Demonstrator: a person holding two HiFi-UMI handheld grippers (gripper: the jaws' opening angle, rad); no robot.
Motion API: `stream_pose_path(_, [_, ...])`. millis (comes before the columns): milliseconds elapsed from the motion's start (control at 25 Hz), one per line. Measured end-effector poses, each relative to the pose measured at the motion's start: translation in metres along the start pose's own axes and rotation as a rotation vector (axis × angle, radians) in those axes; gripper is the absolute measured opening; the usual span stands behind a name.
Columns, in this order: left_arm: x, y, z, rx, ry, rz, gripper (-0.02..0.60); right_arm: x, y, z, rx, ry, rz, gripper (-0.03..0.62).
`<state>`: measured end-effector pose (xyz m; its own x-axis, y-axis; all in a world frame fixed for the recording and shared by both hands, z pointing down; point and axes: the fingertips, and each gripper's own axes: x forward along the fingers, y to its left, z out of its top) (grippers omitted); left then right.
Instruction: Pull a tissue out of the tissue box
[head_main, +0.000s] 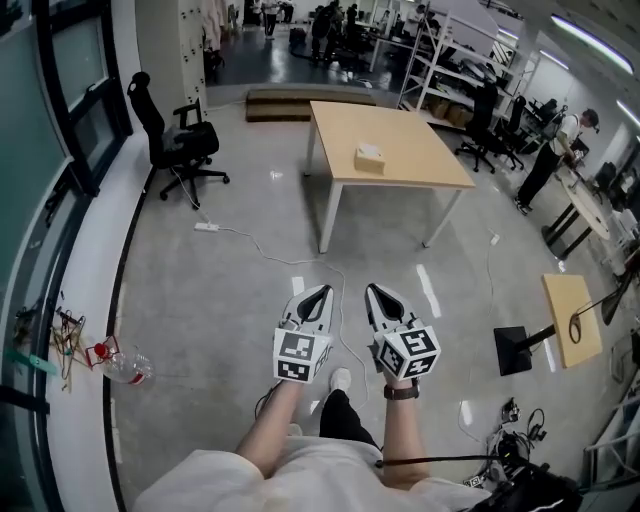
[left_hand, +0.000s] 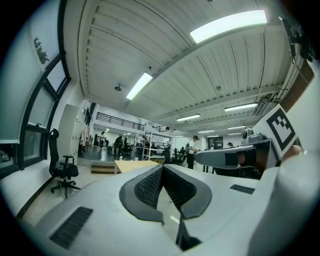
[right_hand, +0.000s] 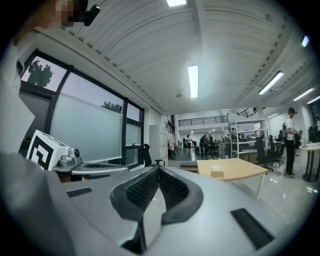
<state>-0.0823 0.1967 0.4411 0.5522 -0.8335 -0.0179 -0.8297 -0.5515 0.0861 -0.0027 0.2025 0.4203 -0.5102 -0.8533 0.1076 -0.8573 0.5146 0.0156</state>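
Note:
A small pale tissue box (head_main: 369, 157) sits on a light wooden table (head_main: 420, 160) far ahead across the floor. In the right gripper view the tissue box (right_hand: 217, 171) shows on the table (right_hand: 240, 170) at the right. Both grippers are held level in front of me, well short of the table. My left gripper (head_main: 324, 290) has its jaws together at the tips with nothing between them, as the left gripper (left_hand: 162, 166) view confirms. My right gripper (head_main: 370, 288) is likewise shut and empty, seen again as the right gripper (right_hand: 158, 168).
A black office chair (head_main: 175, 140) stands at the left by the window wall. A white power strip and cable (head_main: 207, 227) lie on the floor before the table. A plastic bottle (head_main: 128, 367) lies at the left. People stand at the right (head_main: 555, 150) and far back.

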Motion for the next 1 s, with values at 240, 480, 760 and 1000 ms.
stream_pose_path(240, [0.090,0.036,0.004,0.029,0.012,0.048,0.000,0.068,-0.066,0.005,0.023,-0.023,0.046,0.005])
stream_pose_path(480, [0.216,0.035,0.034,0.083,-0.042,0.014,0.000,0.124,-0.183,0.037,-0.006,-0.076,0.025,0.005])
stream_pose_path(760, [0.324,0.012,0.018,0.094,-0.019,-0.026,0.000,0.140,-0.319,0.022,0.101,-0.084,-0.085,0.005])
stream_pose_path(1000, [0.401,0.037,0.004,0.089,0.015,-0.028,0.000,0.190,-0.388,-0.001,0.156,-0.034,-0.107,0.005])
